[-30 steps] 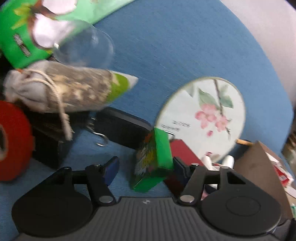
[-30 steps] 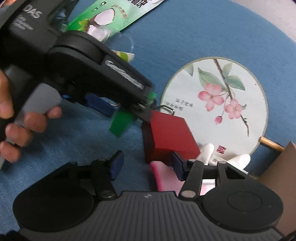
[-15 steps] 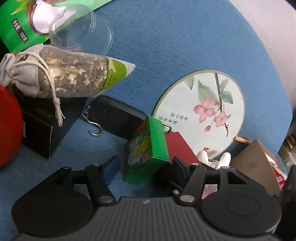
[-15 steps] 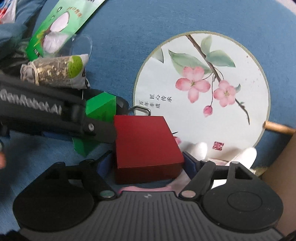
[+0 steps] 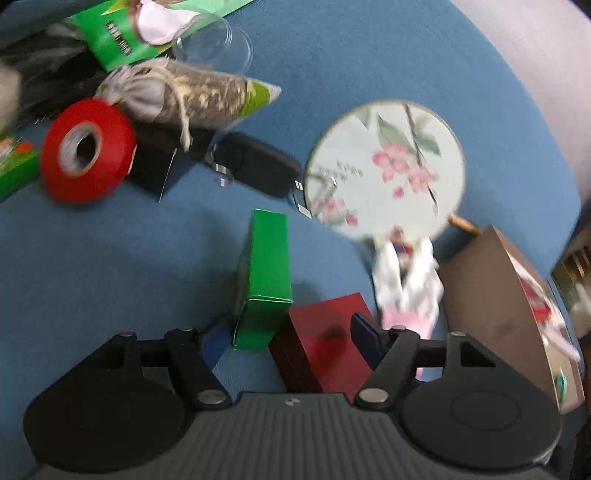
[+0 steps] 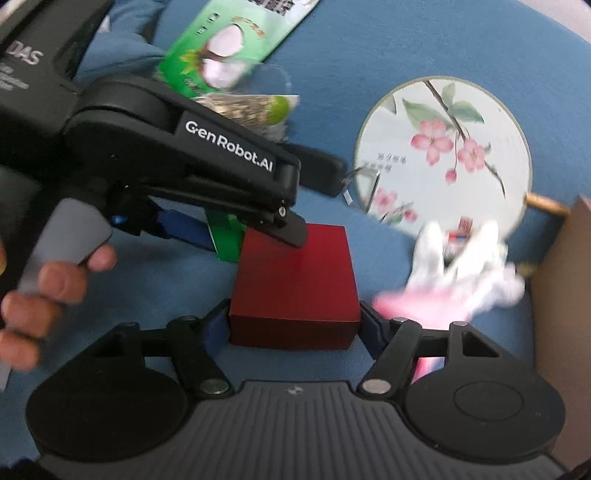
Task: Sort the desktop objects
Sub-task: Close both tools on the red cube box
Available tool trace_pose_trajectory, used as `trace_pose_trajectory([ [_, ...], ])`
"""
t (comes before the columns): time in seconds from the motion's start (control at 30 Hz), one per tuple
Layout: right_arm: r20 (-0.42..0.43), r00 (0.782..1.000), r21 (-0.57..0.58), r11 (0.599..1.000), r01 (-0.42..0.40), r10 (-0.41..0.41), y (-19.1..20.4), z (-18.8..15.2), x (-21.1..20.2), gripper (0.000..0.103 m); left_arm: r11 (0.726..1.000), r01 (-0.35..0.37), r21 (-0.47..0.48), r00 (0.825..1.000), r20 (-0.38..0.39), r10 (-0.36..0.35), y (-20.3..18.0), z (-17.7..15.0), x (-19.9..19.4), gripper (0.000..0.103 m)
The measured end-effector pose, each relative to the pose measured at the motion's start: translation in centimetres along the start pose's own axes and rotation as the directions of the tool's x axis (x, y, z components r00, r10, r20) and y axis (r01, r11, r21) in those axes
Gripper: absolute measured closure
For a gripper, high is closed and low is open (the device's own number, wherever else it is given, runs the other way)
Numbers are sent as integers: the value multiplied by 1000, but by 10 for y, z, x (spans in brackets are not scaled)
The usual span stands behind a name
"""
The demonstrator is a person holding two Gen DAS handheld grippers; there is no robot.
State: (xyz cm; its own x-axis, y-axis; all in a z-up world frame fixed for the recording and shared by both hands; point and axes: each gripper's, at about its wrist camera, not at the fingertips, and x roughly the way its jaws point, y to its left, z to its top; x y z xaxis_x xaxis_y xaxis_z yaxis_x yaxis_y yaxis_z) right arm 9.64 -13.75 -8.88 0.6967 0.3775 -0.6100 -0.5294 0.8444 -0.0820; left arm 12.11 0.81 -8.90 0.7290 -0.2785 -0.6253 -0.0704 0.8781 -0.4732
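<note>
A green box (image 5: 267, 273) stands on edge on the blue cloth, beside a dark red box (image 5: 325, 339). My left gripper (image 5: 288, 338) is open, with both boxes between its fingers. In the right wrist view my right gripper (image 6: 291, 332) is shut on the red box (image 6: 295, 280), one blue pad at each side. The left gripper (image 6: 229, 232) reaches in from the left there, its far finger lying over the red box's top, the green box (image 6: 223, 236) partly hidden under it.
A round flowered fan (image 5: 388, 166) lies to the right. A red tape roll (image 5: 86, 151), herb sachet (image 5: 192, 94), black device (image 5: 258, 168), clear cup (image 5: 212, 46) and green packet (image 5: 122, 33) lie behind. White-pink cloth (image 5: 406, 284) and a brown box (image 5: 495, 295) sit right.
The green box now stands on the cloth, drawn nearer, and my left gripper is no longer closed on it. My right gripper has closed on the red box and pulled it away from the fan.
</note>
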Motion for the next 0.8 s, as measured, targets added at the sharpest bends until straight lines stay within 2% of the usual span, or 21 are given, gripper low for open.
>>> trace_pose_trajectory([
  [0.07, 6, 1000, 31, 999, -20, 20, 7, -15, -21, 34, 1000, 7, 19, 1000, -16, -7, -4, -18, -14, 26],
  [0.17, 13, 1000, 67, 998, -22, 22, 20, -39, -55, 34, 992, 11, 125, 1000, -26, -8, -20, -49, -37, 26],
  [0.27, 26, 999, 111, 993, -28, 25, 31, -62, -89, 34, 981, 45, 188, 996, -82, -29, -36, -66, -50, 25],
  [0.37, 33, 999, 126, 992, -11, 7, 41, -77, -111, 34, 961, 26, 274, 996, -84, -3, -50, -71, -50, 21],
  [0.43, 31, 999, 146, 989, -11, 6, 42, -81, -113, 34, 958, 13, 288, 996, -85, 12, -57, -69, -46, 21],
  [0.57, 14, 1000, 174, 985, 21, -24, 40, -81, -111, 28, 952, 58, 302, 989, -146, -14, -63, -64, -34, 21],
  [0.63, 11, 999, 187, 982, 37, -40, 40, -82, -114, 24, 947, 92, 308, 987, -152, -47, -62, -66, -35, 27],
  [0.7, -10, 999, 227, 972, 54, -53, 37, -86, -114, 23, 948, 135, 288, 982, -166, -89, -61, -67, -37, 45],
  [0.8, -19, 999, 281, 958, 54, -51, 36, -91, -118, 24, 949, 151, 276, 979, -175, -105, -62, -70, -39, 47],
])
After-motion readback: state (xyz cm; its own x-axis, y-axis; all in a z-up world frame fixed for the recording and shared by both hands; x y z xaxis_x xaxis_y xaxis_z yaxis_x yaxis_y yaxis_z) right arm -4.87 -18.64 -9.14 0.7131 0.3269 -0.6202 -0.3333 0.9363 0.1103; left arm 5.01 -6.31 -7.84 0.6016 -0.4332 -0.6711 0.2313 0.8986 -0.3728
